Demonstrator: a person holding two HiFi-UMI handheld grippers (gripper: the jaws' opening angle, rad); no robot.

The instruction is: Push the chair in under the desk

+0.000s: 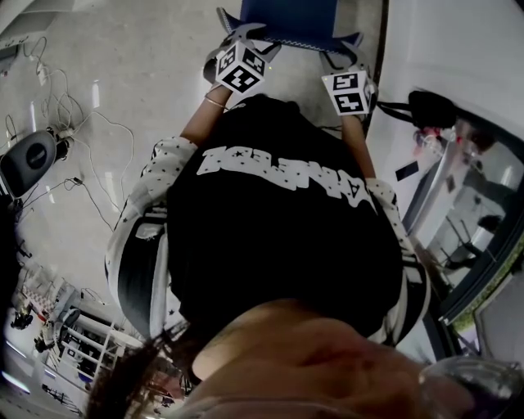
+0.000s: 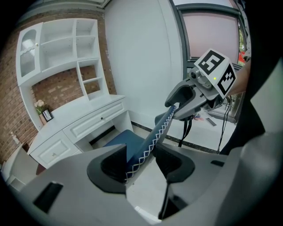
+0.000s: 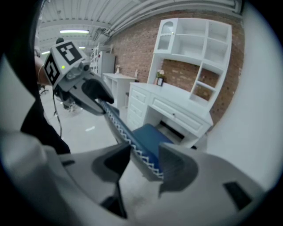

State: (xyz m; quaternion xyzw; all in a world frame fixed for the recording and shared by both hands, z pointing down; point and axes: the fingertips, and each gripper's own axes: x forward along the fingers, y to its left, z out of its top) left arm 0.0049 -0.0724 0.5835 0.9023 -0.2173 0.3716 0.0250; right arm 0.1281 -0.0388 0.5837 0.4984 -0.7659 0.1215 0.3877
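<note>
The blue chair's backrest [image 1: 286, 20] shows at the top of the head view, above the person's black shirt. My left gripper [image 1: 246, 37] and my right gripper [image 1: 344, 51] each hold one end of its top edge. In the left gripper view, the white-stitched backrest [image 2: 159, 128] runs between the jaws of the left gripper [image 2: 140, 163] to the right gripper [image 2: 179, 99]. In the right gripper view, the right gripper [image 3: 145, 161] clamps the same edge [image 3: 119, 126] and the left gripper [image 3: 99, 95] holds the far end. The seat [image 2: 117, 141] points at the kneehole of the white desk [image 2: 88, 119].
A white hutch with shelves [image 2: 57, 48] stands on the desk against a brick wall. A small plant and frame [image 2: 42, 110] sit on the desktop. Cables [image 1: 74, 123] and a round black device [image 1: 29, 159] lie on the floor to the left. A black bag [image 1: 430, 106] sits at right.
</note>
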